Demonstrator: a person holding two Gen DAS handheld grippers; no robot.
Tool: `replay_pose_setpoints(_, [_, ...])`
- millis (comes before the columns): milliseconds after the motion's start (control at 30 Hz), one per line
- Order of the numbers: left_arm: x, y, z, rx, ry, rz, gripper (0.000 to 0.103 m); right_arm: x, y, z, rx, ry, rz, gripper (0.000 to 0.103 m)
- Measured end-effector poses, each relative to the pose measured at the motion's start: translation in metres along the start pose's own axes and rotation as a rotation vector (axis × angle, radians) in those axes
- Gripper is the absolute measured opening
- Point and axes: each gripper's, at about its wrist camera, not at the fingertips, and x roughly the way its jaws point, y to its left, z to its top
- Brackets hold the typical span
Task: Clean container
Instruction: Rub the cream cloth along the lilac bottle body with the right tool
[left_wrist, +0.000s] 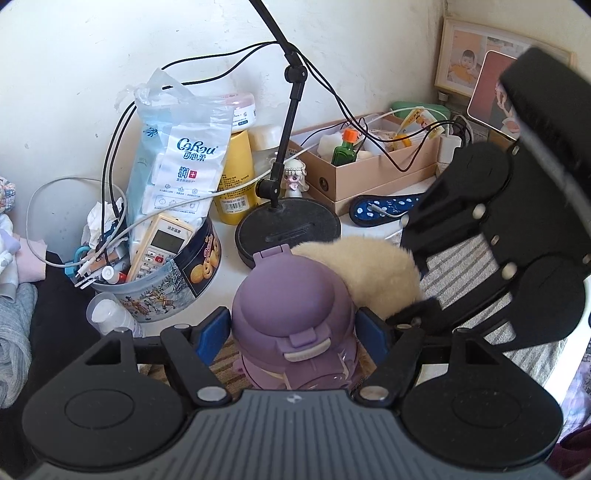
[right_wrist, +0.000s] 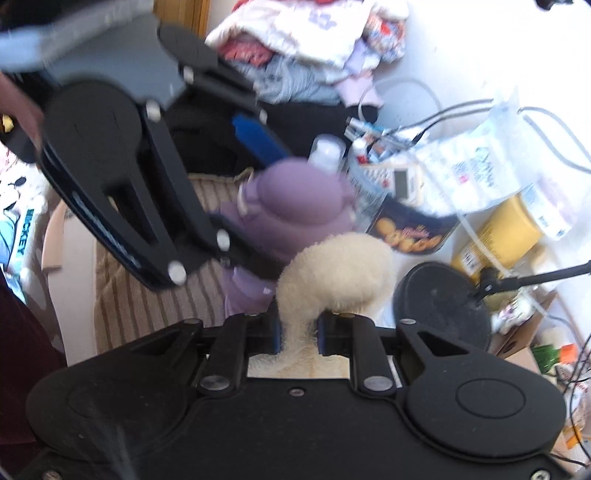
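You see a purple bottle with a pale latch, a cream fluffy cloth, blue pads on black tongs, a beige-and-brown striped mat, and a dark-blue cookie tin printed with golden biscuits.

A lived-in home bedroom: framed baby photo; heaped clothes; cookie tin of clutter

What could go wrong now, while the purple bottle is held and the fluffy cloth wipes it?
1. The left hand-held gripper clamps only the rounded lid area of the purple bottle; sideways wiping pressure might twist it out of the pads.

2. The right hand-held gripper pinches the fluffy cloth by a narrow fold, so it could slip free.

3. The lamp base and cookie tin stand close behind; a wide stroke may knock them.
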Motion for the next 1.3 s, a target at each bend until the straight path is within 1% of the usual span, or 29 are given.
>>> replay_pose_setpoints(100, [0.001, 0.001, -0.001, -0.001, 0.004, -0.004, 0.074, 0.003, -0.006, -0.005, 0.044, -0.009, 0.025, 0.017])
replay_pose_setpoints(200, [0.002, 0.001, -0.001, 0.003, 0.007, -0.009, 0.074, 0.01, -0.007, -0.009, 0.028, 0.032, 0.028, 0.017])
replay_pose_setpoints(400, [0.002, 0.001, -0.001, 0.003, 0.01, -0.015, 0.074, 0.015, -0.016, -0.012, 0.051, 0.061, 0.079, 0.016])
replay_pose_setpoints(600, [0.002, 0.001, 0.0, -0.002, 0.011, -0.015, 0.074, 0.025, -0.018, -0.02, 0.011, 0.152, 0.11, 0.017])
replay_pose_setpoints(667, [0.002, 0.002, -0.001, -0.005, 0.01, -0.015, 0.074, 0.032, -0.013, -0.025, -0.013, 0.16, 0.121, 0.017])
replay_pose_setpoints(833, [0.002, 0.002, -0.002, -0.012, 0.011, -0.014, 0.074, 0.049, -0.007, -0.031, -0.012, 0.156, 0.142, 0.017])
replay_pose_setpoints(967, [0.002, 0.001, -0.002, -0.013, 0.013, -0.011, 0.074, 0.064, -0.01, -0.036, 0.031, 0.163, 0.153, 0.017])
replay_pose_setpoints(1067, [0.002, 0.001, -0.001, -0.02, 0.016, -0.008, 0.074, 0.082, -0.009, -0.047, 0.077, 0.193, 0.162, 0.017])
replay_pose_setpoints(1100, [0.002, 0.001, -0.001, -0.026, 0.019, -0.007, 0.074, 0.087, -0.01, -0.052, 0.105, 0.19, 0.165, 0.017])
replay_pose_setpoints(1167, [0.004, 0.002, 0.0, -0.07, 0.037, -0.006, 0.074, 0.088, -0.012, -0.059, 0.177, 0.159, 0.167, 0.017])
replay_pose_setpoints(1200, [0.005, 0.003, 0.0, -0.1, 0.051, -0.005, 0.074, 0.087, -0.012, -0.06, 0.193, 0.151, 0.165, 0.017])
replay_pose_setpoints(1233, [0.006, 0.003, 0.001, -0.127, 0.068, 0.003, 0.074, 0.085, -0.011, -0.061, 0.202, 0.144, 0.16, 0.017])
replay_pose_setpoints(1300, [0.006, 0.0, 0.002, -0.173, 0.07, 0.033, 0.074, 0.081, -0.014, -0.064, 0.279, 0.113, 0.164, 0.017])
